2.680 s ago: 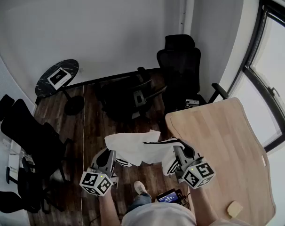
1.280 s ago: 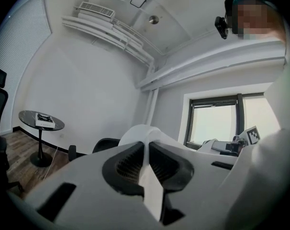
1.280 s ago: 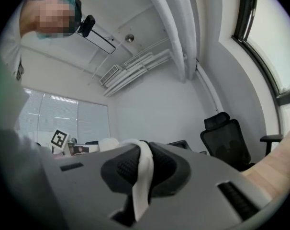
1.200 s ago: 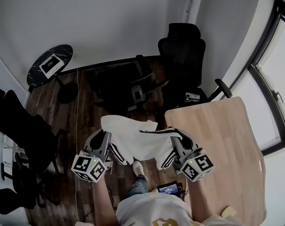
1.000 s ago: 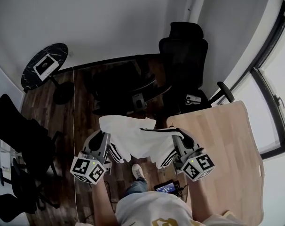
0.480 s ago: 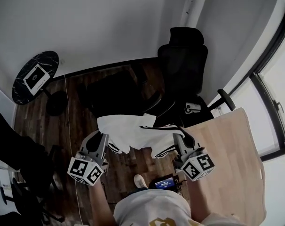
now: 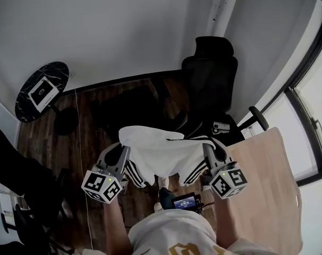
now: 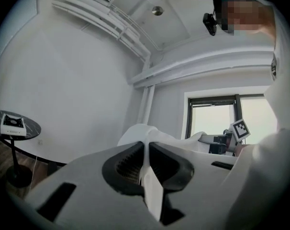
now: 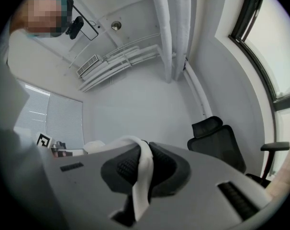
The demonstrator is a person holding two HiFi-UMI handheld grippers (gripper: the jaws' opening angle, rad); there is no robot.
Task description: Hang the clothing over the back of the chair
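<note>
Head view: clothing [image 7: 160, 152] hides lower part of chair [image 7: 210, 78]; table [image 7: 267, 195] cropped.

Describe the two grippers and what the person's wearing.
The left gripper and right gripper match: pale grey moulded shells with black ribbed pads inside. Each carries a white cube printed with black square markers. The person wears a light shirt with a gold print.

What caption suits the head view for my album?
Left gripper and right gripper hold a white garment between them before a black office chair.
</note>
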